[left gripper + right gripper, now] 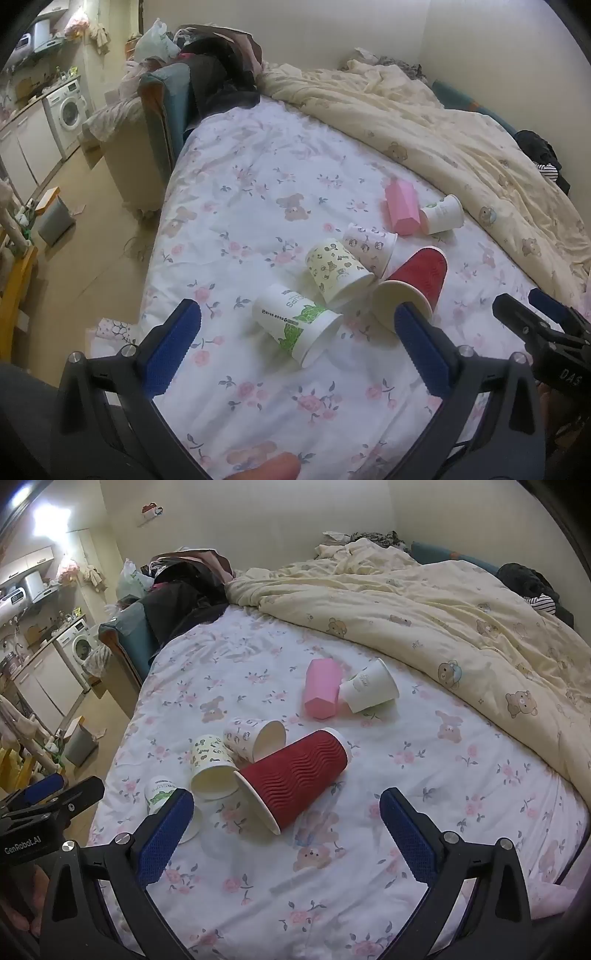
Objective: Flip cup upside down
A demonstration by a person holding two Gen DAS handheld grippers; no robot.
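Note:
Several cups lie on their sides on the floral bed sheet (258, 177). A white cup with green leaves (295, 323) lies nearest my open left gripper (297, 319), just ahead of its fingertips. Behind it lie a yellow patterned cup (338, 271), a white patterned cup (369, 245) and a red ribbed cup (413, 282). A pink faceted cup (400, 210) and a white cup (443, 214) lie farther back. My open right gripper (286, 801) hovers just short of the red ribbed cup (295, 775), whose mouth faces it. The right gripper also shows at the left wrist view's right edge (532, 310).
A cream bear-print duvet (443, 140) is bunched along the bed's far and right side. Dark clothes (218, 74) pile on a chair at the bed's far left. The bed's left edge drops to the floor, where a grey bin (55, 221) stands.

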